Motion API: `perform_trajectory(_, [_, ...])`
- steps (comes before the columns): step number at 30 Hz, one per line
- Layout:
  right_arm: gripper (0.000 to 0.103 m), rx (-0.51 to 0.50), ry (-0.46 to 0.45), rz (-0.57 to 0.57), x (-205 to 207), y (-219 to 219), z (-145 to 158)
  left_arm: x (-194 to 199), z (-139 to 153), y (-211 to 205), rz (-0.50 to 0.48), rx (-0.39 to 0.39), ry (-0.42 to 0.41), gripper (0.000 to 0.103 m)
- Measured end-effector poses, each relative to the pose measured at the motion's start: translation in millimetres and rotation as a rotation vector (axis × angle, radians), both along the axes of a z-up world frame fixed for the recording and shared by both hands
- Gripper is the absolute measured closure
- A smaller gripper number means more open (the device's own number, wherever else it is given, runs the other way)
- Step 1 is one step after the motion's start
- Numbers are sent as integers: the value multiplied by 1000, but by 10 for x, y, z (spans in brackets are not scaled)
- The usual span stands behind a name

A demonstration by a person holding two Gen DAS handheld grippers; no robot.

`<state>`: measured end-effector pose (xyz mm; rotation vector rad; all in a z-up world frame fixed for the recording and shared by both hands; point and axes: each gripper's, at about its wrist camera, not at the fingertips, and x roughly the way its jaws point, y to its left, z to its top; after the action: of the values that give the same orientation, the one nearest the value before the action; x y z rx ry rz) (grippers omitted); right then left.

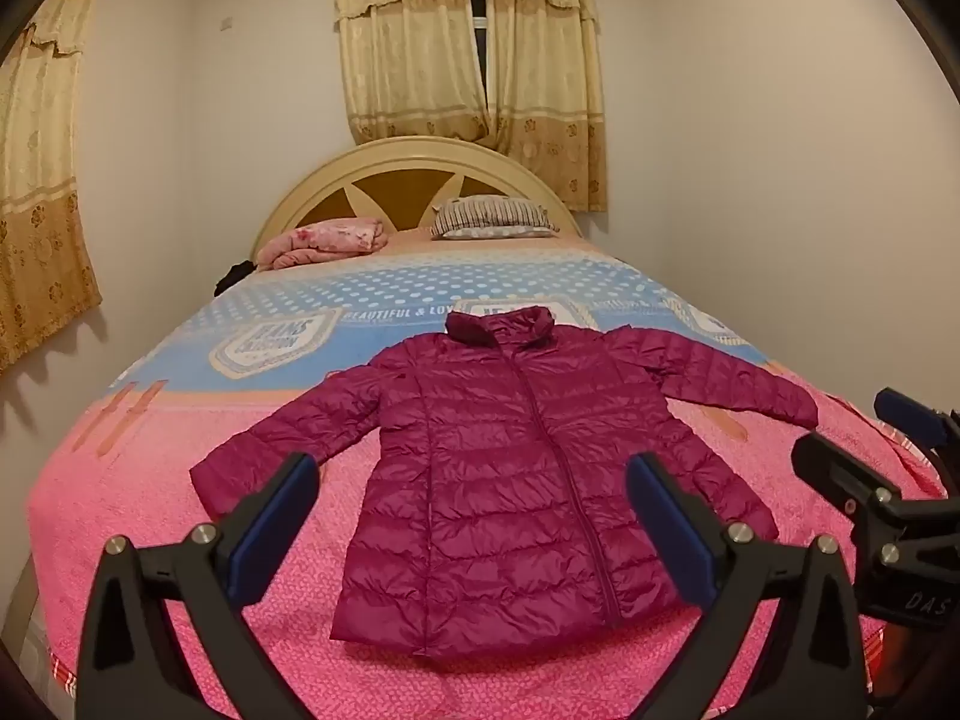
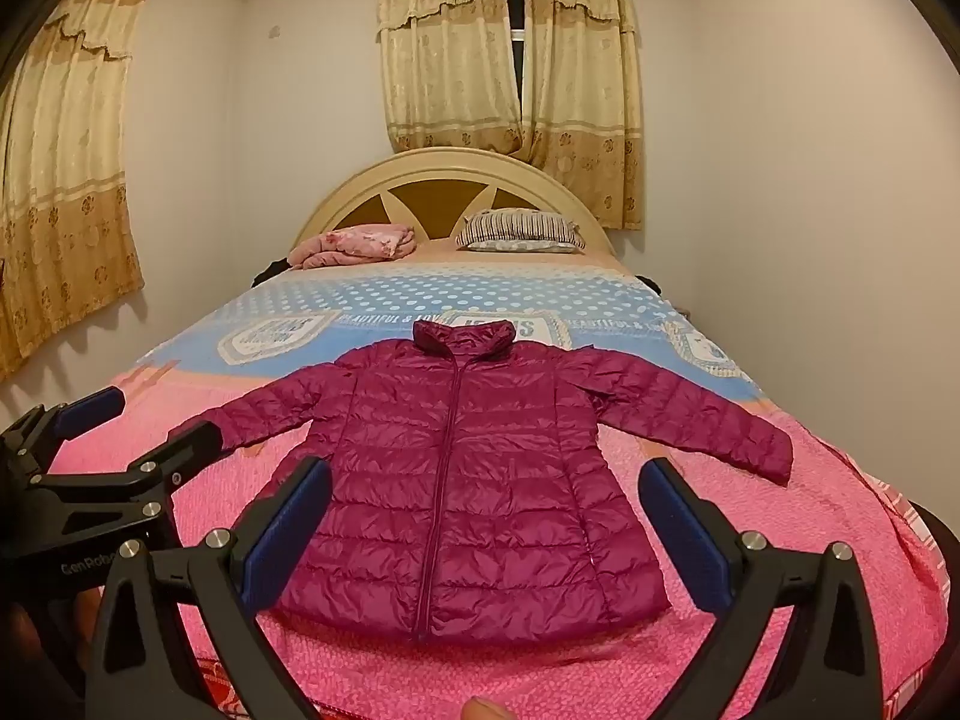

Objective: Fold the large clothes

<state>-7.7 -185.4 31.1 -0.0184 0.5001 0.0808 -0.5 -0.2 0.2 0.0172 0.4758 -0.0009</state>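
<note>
- Currently both grippers hang over the near end of the bed, side by side, each seen in the other's camera.
- Left wrist view only: the right gripper [image 1: 852,432] at the right edge, with the letters "DAS" on its body; a dark item at the far left corner of the mattress beside the pink folded blanket [image 1: 327,242].
- Right wrist view only: the left gripper [image 2: 144,420] at the left edge, lettering "GenRobo…" partly readable; a fingertip [image 2: 483,716] at the bottom edge; a curtain rod over the far window.
- Both views: arched headboard [image 1: 414,159], striped pillow [image 1: 492,217] against it, cream curtains [image 1: 468,36] on the far wall and on the left wall.
- Task item: a magenta quilted puffer jacket [image 1: 510,468], front up, zipped closed, collar toward the headboard, hem toward the near edge, both sleeves spread out and angled to the sides. Surface shiny, horizontal quilting, lightly wrinkled.
- Placement: jacket lies flat on the pink bedspread [image 1: 150,510], collar reaching the blue dotted band.
- Left gripper [image 1: 474,498]: jaws wide, blue pads bare, nothing between them; in its own view the fingers frame the jacket's lower body, left sleeve cuff just beyond the left finger. No contact visible.
- Right gripper [image 2: 486,498]: jaws wide, nothing gripped; its fingers frame the lower body and hem, well above the cloth.
</note>
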Motion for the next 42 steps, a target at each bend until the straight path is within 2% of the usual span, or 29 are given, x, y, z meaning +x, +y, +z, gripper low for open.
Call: perform_trajectory(42, [1, 26, 30, 0, 115, -70, -153, 44, -15, 40, 4, 8, -9, 0])
